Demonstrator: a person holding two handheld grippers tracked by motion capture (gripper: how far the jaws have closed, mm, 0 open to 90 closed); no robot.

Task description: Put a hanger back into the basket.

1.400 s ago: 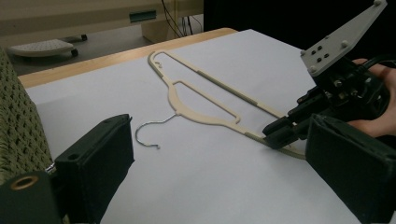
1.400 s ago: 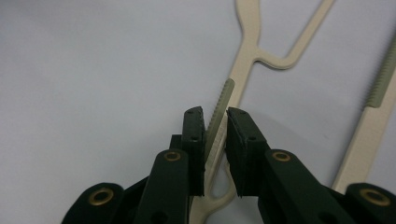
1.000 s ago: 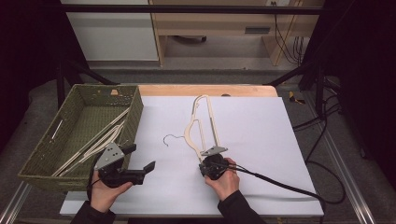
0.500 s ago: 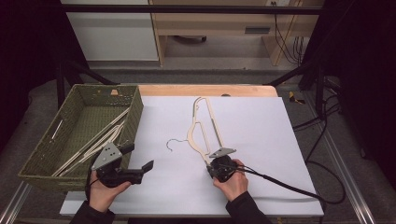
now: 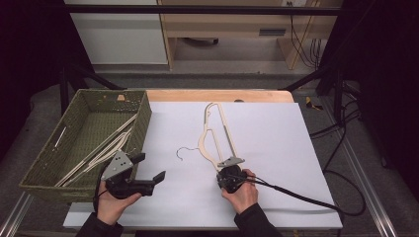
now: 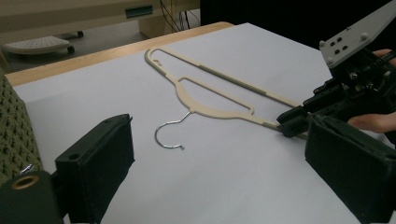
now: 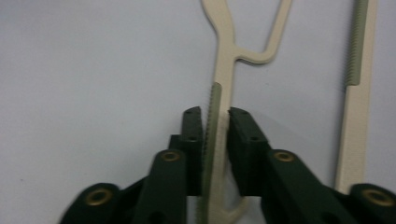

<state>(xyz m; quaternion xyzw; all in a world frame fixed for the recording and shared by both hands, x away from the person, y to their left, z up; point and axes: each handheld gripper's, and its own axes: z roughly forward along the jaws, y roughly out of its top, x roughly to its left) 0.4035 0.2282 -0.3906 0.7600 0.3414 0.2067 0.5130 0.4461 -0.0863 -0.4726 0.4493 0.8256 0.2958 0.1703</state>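
At nine o'clock on the table, a green woven basket (image 5: 47, 163) holding several pale hangers (image 5: 106, 148) laid slantwise. Just beside its near corner, toward seven o'clock, the left gripper (image 5: 148, 170) in the left hand (image 5: 109, 205), jaws spread wide with nothing between them, pointing toward three o'clock across the white table sheet (image 5: 276, 133). At the centre, a cream plastic clothes hanger (image 5: 213, 136) lying flat on the sheet, its long bars running toward twelve o'clock and its wire hook (image 5: 184, 152) curling out toward nine o'clock (same hook plain in the left gripper view (image 6: 169, 135)). At the hanger's six o'clock end, the right gripper (image 5: 228, 170) in the right hand (image 5: 242, 190); jaws just closed further and now pinching the hanger's ribbed arm (image 7: 215, 140), pads against both sides of it in the right gripper view. Black cable (image 5: 306, 198) trailing off toward four o'clock
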